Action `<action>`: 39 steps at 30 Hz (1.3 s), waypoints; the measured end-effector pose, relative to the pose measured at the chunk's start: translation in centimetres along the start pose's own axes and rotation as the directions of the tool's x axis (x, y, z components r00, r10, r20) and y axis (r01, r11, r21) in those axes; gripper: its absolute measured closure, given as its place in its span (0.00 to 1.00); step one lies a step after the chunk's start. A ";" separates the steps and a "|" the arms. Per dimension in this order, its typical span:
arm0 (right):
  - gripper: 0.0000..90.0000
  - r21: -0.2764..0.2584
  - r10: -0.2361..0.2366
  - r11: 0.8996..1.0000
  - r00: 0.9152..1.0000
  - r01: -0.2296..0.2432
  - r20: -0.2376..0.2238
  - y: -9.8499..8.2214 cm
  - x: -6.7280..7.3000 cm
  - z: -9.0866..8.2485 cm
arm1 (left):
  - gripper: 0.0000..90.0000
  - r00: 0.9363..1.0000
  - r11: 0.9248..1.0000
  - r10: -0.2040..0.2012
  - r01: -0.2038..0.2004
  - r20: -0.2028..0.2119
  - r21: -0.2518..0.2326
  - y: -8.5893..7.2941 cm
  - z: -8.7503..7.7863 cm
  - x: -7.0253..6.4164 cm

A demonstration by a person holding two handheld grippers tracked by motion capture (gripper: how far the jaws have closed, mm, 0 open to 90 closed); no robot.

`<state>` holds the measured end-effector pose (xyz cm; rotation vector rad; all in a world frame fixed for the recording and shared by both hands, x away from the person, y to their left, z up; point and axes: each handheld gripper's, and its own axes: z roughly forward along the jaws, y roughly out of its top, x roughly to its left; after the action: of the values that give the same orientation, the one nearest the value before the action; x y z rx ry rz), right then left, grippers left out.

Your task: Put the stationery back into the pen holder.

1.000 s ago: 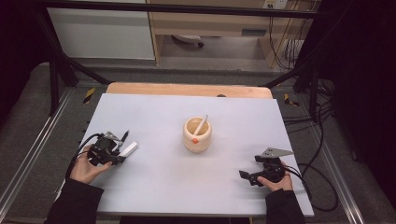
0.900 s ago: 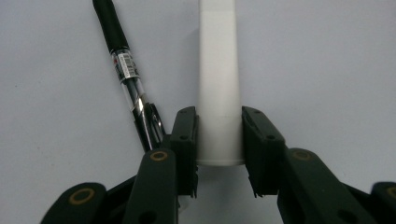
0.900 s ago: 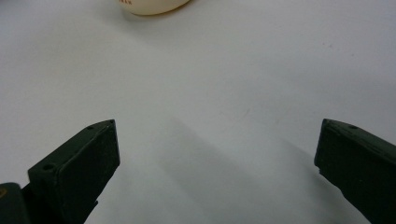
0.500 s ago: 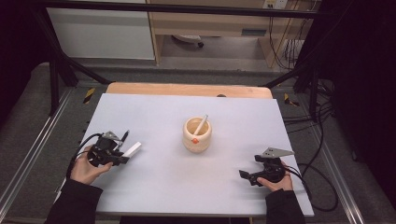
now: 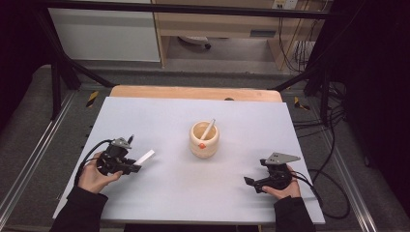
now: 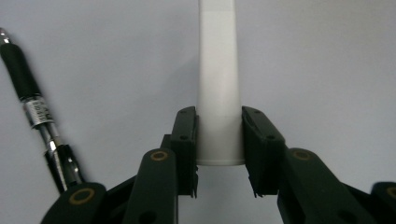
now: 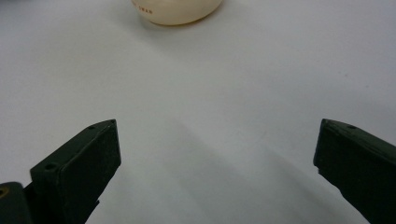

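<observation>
Left gripper [image 5: 138, 168] sits at the left-front part of the table [image 5: 159, 116], held in the person's left hand [image 5: 94, 175]. Its jaws are clamped on the near end of a white tube [image 5: 145, 157]; in the left gripper view the pads [image 6: 186, 140] press both sides of the tube [image 6: 219, 93], which runs straight out beyond the jaws. In the high view the tube's free end points toward the table centre, angled up-right in the pic. Tube appears clear of the table surface; can't confirm contact either way.

A black pen-like item [image 6: 32, 107] with a silver band lies to the left of the jaws in the left gripper view, w/ its near end by the gripper body. What it is exactly can't be told.

Right gripper [image 5: 247, 181] is at the right-front of the table in the right hand [image 5: 283, 186], grey plate on top. Jaws stand wide apart w/ nothing between them; right gripper view [image 7: 217, 158] shows bare table in the gap.

Cream cup [image 5: 204, 140] stands upright at approx. table centre, between the two grippers and well apart from both. A white stick [image 5: 208, 129] leans inside it, top end over the rim. Orange mark on the cup's near wall. Cup base [image 7: 175, 11] is at the top of the right gripper view.
</observation>
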<state>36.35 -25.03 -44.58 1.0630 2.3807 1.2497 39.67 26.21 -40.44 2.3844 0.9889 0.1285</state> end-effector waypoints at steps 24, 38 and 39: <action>0.05 0.102 -0.401 0.913 0.914 0.394 0.062 4.3 5.6 2.4 | 0.74 0.992 0.995 0.095 -0.097 0.082 0.026 1.8 1.5 -3.9; 0.05 0.125 -0.582 0.811 0.811 0.572 0.062 5.7 8.7 3.6 | 0.74 0.983 0.987 0.145 -0.151 0.108 0.047 3.1 2.7 -6.1; 0.05 0.128 -0.595 0.801 0.801 0.584 0.064 5.8 8.9 3.7 | 0.74 0.983 0.987 0.148 -0.154 0.110 0.049 3.2 2.8 -6.3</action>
<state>34.82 -14.36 -41.27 0.3216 2.4283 0.8273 37.92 18.84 -40.38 2.4897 0.7715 0.0295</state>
